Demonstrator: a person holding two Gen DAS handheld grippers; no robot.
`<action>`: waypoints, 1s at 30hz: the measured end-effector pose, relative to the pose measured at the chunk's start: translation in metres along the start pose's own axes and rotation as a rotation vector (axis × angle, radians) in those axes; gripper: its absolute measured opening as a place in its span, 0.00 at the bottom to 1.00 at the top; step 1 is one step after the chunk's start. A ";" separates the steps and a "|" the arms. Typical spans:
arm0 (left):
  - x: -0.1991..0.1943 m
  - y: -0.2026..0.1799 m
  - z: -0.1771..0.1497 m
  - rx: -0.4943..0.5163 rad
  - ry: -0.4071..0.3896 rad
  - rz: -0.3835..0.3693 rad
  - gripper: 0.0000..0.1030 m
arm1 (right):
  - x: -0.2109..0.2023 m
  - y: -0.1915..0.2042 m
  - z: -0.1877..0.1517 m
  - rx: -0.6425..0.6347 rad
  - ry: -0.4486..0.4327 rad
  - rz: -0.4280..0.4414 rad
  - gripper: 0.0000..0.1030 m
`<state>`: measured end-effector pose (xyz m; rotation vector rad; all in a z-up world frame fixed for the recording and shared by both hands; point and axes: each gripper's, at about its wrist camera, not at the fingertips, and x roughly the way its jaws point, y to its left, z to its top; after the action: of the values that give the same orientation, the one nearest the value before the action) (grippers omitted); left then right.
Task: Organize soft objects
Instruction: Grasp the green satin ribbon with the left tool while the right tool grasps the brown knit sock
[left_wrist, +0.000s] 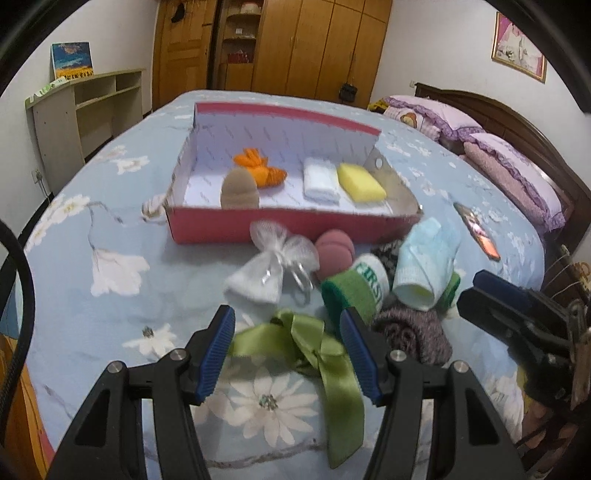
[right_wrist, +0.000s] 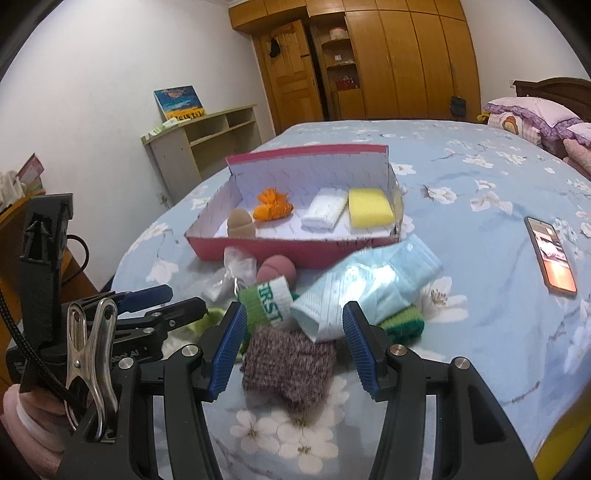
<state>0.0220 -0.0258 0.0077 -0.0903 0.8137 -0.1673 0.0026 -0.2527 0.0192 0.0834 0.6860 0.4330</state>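
Observation:
A red box (left_wrist: 258, 227) (right_wrist: 236, 247) on the bed holds a tan sponge (left_wrist: 239, 190), an orange knit (left_wrist: 264, 168), a white cloth (left_wrist: 320, 181) and a yellow sponge (left_wrist: 362, 182). In front lie a white mesh pouch (left_wrist: 266, 269), a pink sponge (left_wrist: 334, 253), a green-white wristband (left_wrist: 354, 286), a light blue sock (left_wrist: 424, 262) (right_wrist: 369, 291), a grey-purple knit (right_wrist: 291, 365) and a green ribbon bow (left_wrist: 295, 343). My left gripper (left_wrist: 288, 350) is open around the bow. My right gripper (right_wrist: 293, 347) is open around the grey-purple knit.
A phone (right_wrist: 552, 254) lies on the floral bedsheet (right_wrist: 480, 206) to the right. Pink pillows (left_wrist: 517, 177) and a headboard are at the far right. A shelf unit (right_wrist: 199, 147) and wooden wardrobes stand beyond the bed.

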 end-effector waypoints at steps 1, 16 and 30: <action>0.002 0.000 -0.002 -0.001 0.007 -0.001 0.61 | 0.000 0.001 -0.003 -0.002 0.007 0.000 0.54; 0.040 0.003 -0.026 -0.035 0.085 0.014 0.63 | 0.025 -0.005 -0.026 0.033 0.146 -0.032 0.54; 0.051 -0.015 -0.035 0.054 0.125 0.008 0.89 | 0.045 -0.017 -0.034 0.125 0.232 0.023 0.54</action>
<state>0.0293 -0.0500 -0.0504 -0.0258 0.9331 -0.1890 0.0187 -0.2518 -0.0373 0.1616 0.9409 0.4255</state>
